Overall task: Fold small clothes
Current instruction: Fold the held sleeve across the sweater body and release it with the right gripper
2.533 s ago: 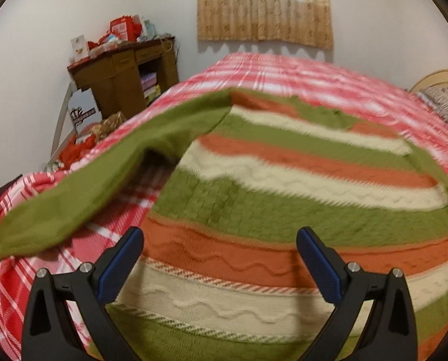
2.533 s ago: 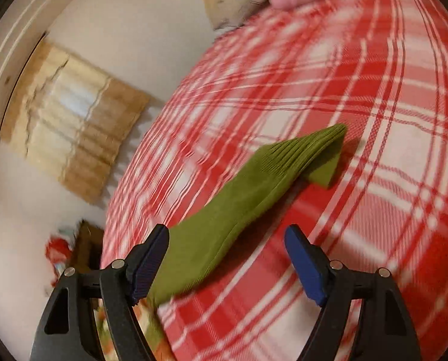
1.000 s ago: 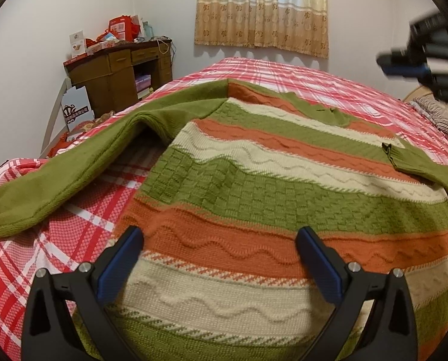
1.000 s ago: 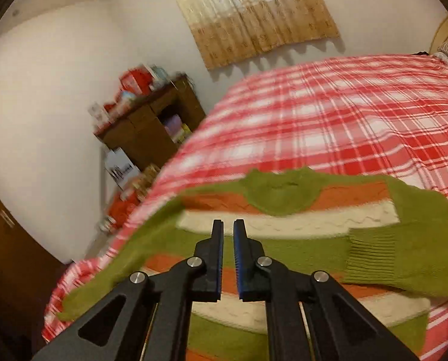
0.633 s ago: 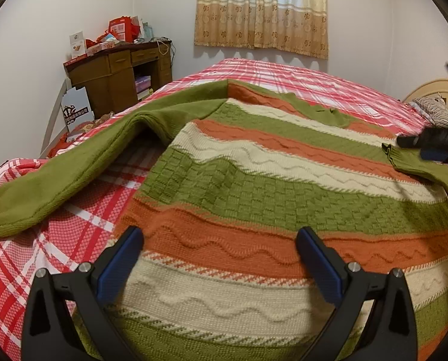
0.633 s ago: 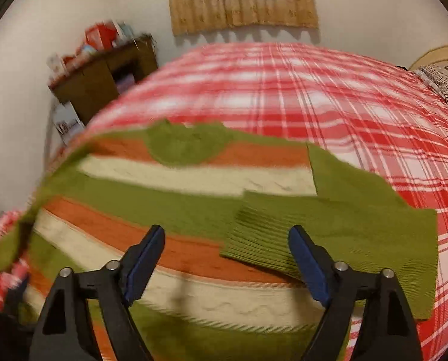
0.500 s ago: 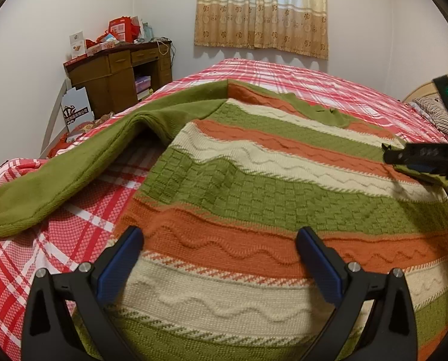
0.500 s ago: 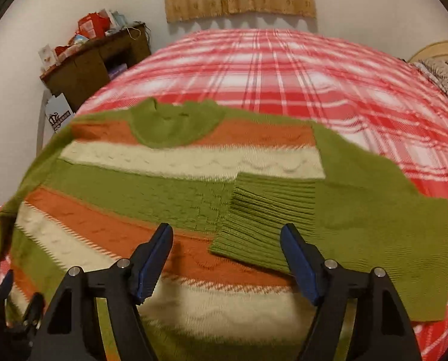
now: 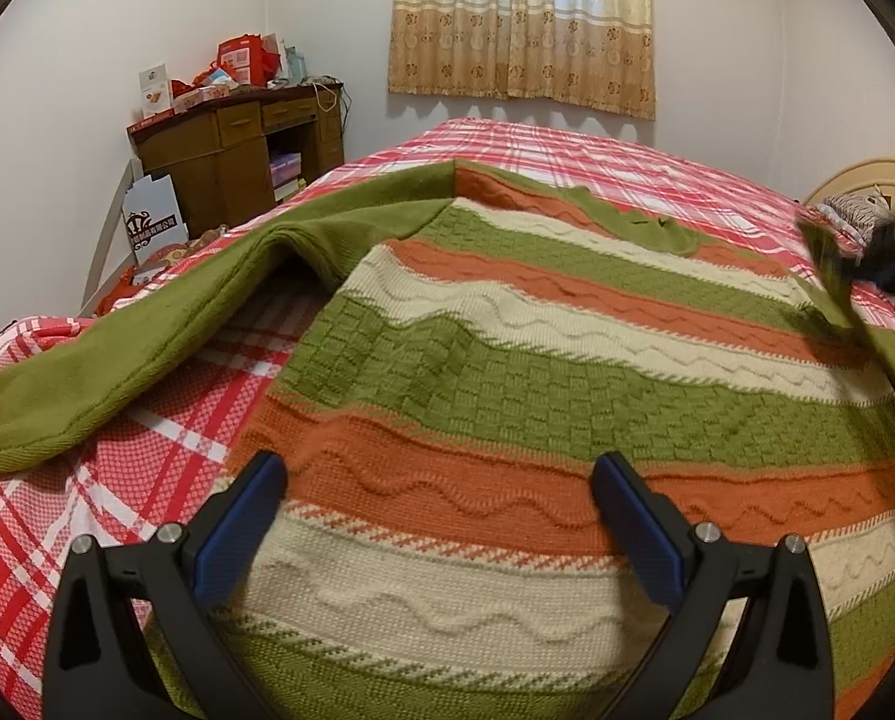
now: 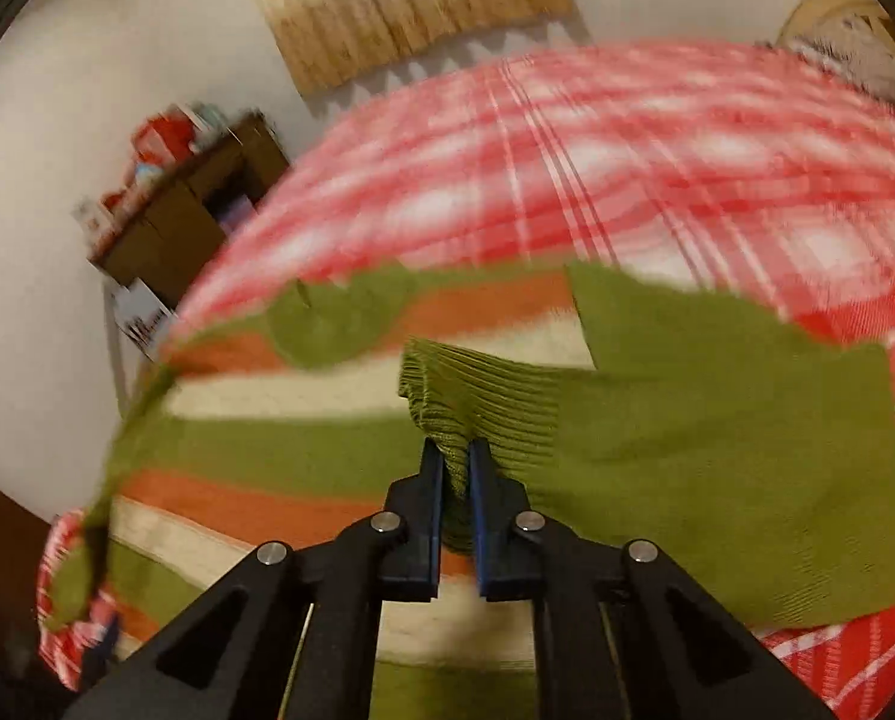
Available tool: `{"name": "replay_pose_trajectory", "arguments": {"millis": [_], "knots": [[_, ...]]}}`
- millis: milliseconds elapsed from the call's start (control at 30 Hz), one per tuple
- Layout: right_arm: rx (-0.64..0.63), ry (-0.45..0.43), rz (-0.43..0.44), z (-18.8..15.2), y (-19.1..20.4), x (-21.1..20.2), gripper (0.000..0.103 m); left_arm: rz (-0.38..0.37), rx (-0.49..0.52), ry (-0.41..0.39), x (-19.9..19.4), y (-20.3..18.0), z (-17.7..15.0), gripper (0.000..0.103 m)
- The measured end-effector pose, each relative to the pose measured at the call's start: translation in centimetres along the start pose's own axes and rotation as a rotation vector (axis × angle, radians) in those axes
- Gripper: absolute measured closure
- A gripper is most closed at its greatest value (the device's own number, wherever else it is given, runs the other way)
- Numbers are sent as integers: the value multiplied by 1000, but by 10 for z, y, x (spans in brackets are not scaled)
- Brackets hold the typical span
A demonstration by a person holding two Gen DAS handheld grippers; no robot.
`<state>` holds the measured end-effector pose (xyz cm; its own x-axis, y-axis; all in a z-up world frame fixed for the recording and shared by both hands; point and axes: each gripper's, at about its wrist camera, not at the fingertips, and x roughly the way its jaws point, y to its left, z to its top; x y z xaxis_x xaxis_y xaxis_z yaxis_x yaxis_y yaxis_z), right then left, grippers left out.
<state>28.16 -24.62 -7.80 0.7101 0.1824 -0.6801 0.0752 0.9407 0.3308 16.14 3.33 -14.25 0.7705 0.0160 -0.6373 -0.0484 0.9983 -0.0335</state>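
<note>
A striped knit sweater [image 9: 507,372] in green, orange and cream lies spread on the red plaid bed [image 9: 75,510]. Its left green sleeve [image 9: 165,330] stretches out toward the bed's left edge. My left gripper [image 9: 438,492] hangs open above the sweater's hem, holding nothing. In the right wrist view my right gripper [image 10: 456,459] is shut on the ribbed cuff [image 10: 465,396] of the right sleeve [image 10: 717,468], which is folded inward over the sweater's body [image 10: 303,450]. The same gripper shows as a dark blur [image 9: 891,252] at the right edge of the left wrist view.
A brown wooden desk [image 9: 231,156] piled with red boxes stands by the far left wall, a printed cardboard box [image 9: 153,225] leaning beside it. Curtains [image 9: 522,24] hang on the back wall. A headboard and pillow [image 9: 855,192] sit at the far right.
My right gripper dropped onto the folded-in right sleeve, opened around the ribbed cuff and then shut on it. The left gripper has stayed still and open.
</note>
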Motion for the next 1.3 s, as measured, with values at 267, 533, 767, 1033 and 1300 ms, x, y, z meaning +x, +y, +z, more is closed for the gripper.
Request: {"name": "replay_pose_trajectory", "arguments": {"millis": [267, 533, 767, 1033, 1300], "knots": [[-112, -62, 207, 18, 113, -8, 96, -1, -1, -1, 0, 0, 0, 0], [-140, 102, 372, -17, 183, 72, 96, -12, -9, -7, -1, 1, 3, 0], [-110, 242, 430, -35, 173, 123, 89, -3, -1, -10, 0, 0, 4, 0], [-81, 155, 594, -21, 152, 78, 38, -9, -4, -12, 3, 2, 7, 0], [-309, 122, 196, -58, 118, 50, 73, -8, -3, -12, 3, 3, 7, 0]]}}
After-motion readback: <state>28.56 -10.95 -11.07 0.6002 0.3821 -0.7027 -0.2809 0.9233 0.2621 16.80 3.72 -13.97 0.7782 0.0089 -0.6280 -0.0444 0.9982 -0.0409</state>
